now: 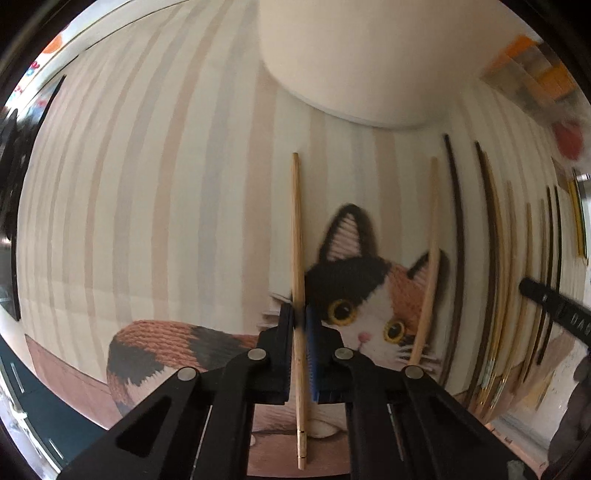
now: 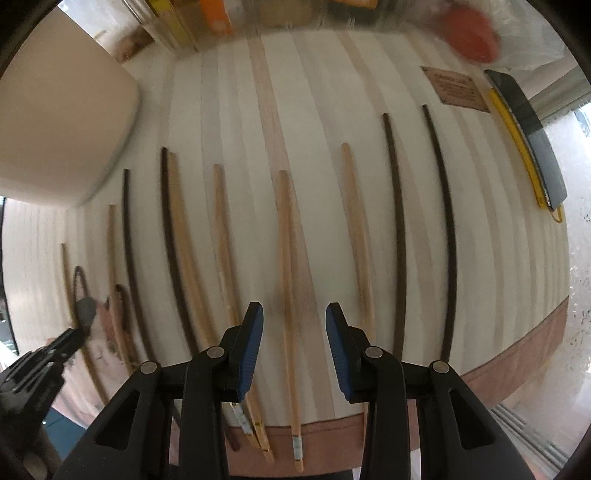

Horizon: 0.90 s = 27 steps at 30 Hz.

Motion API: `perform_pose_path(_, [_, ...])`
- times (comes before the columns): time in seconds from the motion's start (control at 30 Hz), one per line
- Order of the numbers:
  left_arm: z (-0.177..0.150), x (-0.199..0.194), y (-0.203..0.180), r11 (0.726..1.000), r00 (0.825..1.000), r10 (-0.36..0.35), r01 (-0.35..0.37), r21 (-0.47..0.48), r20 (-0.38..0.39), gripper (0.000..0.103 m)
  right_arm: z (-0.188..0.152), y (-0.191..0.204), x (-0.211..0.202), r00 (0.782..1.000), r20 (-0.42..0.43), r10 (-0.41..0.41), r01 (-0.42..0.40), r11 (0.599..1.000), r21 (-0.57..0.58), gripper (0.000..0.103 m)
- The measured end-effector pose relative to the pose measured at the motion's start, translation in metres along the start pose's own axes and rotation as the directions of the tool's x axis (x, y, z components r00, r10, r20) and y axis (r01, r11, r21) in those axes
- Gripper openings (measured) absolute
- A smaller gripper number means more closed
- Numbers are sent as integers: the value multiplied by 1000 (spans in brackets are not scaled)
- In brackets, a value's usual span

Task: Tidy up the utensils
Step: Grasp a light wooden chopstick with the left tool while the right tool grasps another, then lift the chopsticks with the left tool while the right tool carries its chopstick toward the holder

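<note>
My left gripper (image 1: 300,314) is shut on a light wooden chopstick (image 1: 297,236) above a striped cat mat (image 1: 129,221). Another light chopstick (image 1: 428,258) lies to its right, with dark chopsticks (image 1: 456,236) beyond. A cream holder (image 1: 369,59) stands at the far end. My right gripper (image 2: 294,325) is open and empty above a light chopstick (image 2: 286,280) that lies between its fingers. Several light and dark chopsticks lie side by side on the mat (image 2: 317,122): a light one (image 2: 356,229), dark ones (image 2: 397,221) (image 2: 445,221) (image 2: 168,229). The cream holder (image 2: 62,125) is at upper left, the left gripper (image 2: 55,350) at lower left.
A black phone on a yellow case (image 2: 528,136) lies at the mat's far right. A brown label (image 2: 456,86) is sewn on the mat. A red object (image 2: 472,33) and orange packets (image 2: 218,14) sit beyond the far edge. The mat's pink hem (image 2: 517,365) runs along the near edge.
</note>
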<state>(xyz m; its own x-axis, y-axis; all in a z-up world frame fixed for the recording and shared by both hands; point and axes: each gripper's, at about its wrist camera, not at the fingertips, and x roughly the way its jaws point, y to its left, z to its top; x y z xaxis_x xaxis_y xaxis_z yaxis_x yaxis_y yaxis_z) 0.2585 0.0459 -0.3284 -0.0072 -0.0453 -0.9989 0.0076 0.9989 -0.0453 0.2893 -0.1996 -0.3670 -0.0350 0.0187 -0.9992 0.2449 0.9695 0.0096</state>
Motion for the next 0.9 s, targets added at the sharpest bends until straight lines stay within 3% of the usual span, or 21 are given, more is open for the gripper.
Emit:
perform_pose_path(0.03, [2, -2, 4, 1000, 1000, -6, 6, -15, -5, 4, 2, 2, 4, 1000, -16, 3, -3, 1000, -2, 37])
perform_pose_path(0.1, [9, -3, 16, 997, 999, -38, 37, -61, -18, 4, 5, 6, 6, 1000, -20, -15, 15, 1000, -20, 28])
perform_pose_path(0.17, [12, -3, 30, 993, 997, -72, 68, -100, -37, 4, 8, 10, 9, 999, -21, -37, 36, 998, -45, 7])
perform_pose_path(0.37, [24, -3, 51, 989, 989, -121, 113, -90, -85, 8, 7, 16, 18, 995, -76, -70, 59, 988, -145, 7])
perform_pose_path(0.67, [27, 15, 33, 1000, 996, 4, -6, -19, -94, 9, 12, 18, 22, 988, -142, -66, 38, 981, -188, 8])
perform_pose_path(0.9, [27, 22, 14, 999, 996, 40, -41, -14, -81, 8, 19, 16, 20, 987, -144, -68, 36, 975, -218, 8])
